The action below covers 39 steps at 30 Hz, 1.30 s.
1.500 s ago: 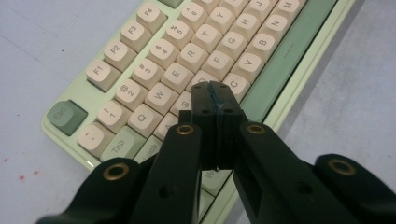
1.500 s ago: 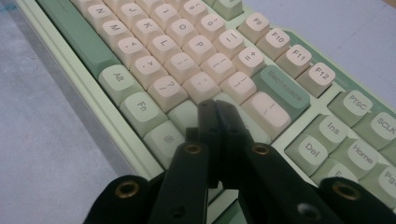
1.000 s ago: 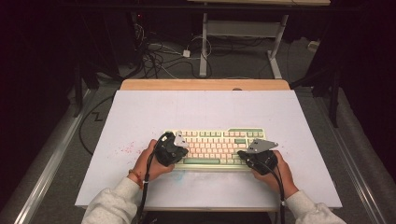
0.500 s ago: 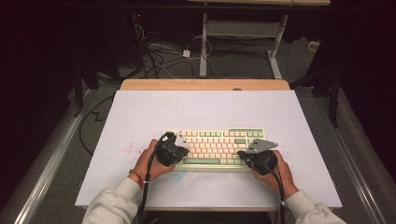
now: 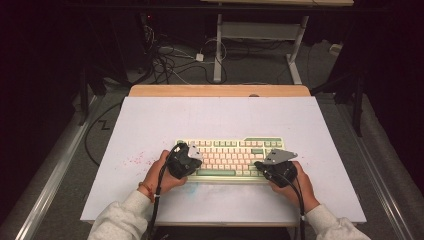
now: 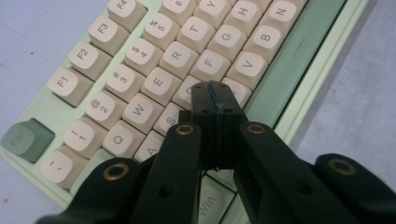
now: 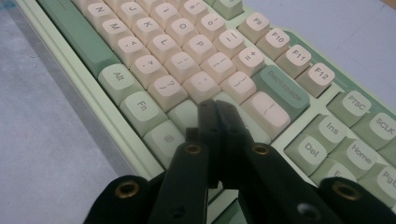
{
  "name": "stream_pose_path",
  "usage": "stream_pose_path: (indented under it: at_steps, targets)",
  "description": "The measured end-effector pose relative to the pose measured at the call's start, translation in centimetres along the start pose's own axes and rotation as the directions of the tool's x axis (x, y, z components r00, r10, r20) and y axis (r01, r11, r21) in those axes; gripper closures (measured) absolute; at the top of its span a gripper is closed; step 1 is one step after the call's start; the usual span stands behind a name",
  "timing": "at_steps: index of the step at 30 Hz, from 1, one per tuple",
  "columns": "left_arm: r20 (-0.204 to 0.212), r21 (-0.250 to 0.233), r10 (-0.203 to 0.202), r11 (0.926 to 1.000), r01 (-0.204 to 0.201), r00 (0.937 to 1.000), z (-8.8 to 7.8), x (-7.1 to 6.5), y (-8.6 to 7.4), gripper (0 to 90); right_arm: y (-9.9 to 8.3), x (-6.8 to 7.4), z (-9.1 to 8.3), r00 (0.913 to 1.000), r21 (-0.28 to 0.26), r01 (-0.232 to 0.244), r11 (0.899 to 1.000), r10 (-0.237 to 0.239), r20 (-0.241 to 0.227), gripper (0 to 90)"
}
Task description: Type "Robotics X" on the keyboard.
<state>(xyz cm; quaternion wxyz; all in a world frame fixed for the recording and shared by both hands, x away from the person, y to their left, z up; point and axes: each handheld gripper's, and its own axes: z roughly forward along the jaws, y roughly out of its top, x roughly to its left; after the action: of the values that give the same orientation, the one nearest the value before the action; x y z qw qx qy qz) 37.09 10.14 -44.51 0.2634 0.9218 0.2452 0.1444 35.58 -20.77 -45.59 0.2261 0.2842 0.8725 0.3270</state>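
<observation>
- keyboard [image 5: 231, 159] lies low in the middle of the high view on the white table [image 5: 150, 125], left gripper [image 5: 184, 161] at its left end, right gripper [image 5: 276, 169] at its right.
- left gripper view: fingers [image 6: 203, 100] pressed together, nothing between, over the d key at centre.
- right gripper view: fingers [image 7: 208, 116] pressed together at centre, below the backspace key [image 7: 285, 87].

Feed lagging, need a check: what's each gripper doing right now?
Left gripper: closed, empty, fingers over the keyboard.
Right gripper: closed, empty, over the keyboard's right end.
</observation>
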Motion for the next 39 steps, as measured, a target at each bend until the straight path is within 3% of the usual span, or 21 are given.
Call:
stream_pose_path:
  at_steps: [5,12,18,23,32,39]
  targets:
    - [-0.022,-0.046,0.000,0.9989,-0.001,0.9998,-0.8,-0.1,0.2,86.9,0.3,0.1,-0.5,0.9999,-0.020,0.011,1.000,-0.011,0.006,90.0]
    - [-0.043,-0.076,-0.006,0.9971,0.003,0.9991,-1.2,0.0,0.2,86.3,0.6,0.3,-1.3,0.9997,-0.053,0.017,0.998,-0.016,0.018,90.0]
    - [-0.068,-0.104,-0.006,0.9946,-0.001,0.9977,-1.3,-0.1,0.0,78.5,1.0,0.1,-2.1,0.9999,-0.090,0.001,0.996,0.000,0.016,89.6]
    - [-0.082,-0.136,-0.014,0.9907,0.003,0.9966,-1.4,-0.1,-0.1,65.5,1.3,0.1,-2.4,0.9997,-0.115,-0.011,0.993,0.014,0.022,85.7]
    - [-0.143,-0.184,-0.015,0.9829,-0.012,0.9896,-1.4,-0.6,-0.3,45.8,1.4,-0.1,-2.8,0.9988,-0.146,-0.026,0.989,0.032,0.037,71.1]
    - [-0.156,-0.215,-0.019,0.9765,-0.015,0.9876,-1.5,-0.9,-0.4,36.2,1.3,-0.2,-2.7,0.9955,-0.171,-0.044,0.984,0.058,0.075,48.4]
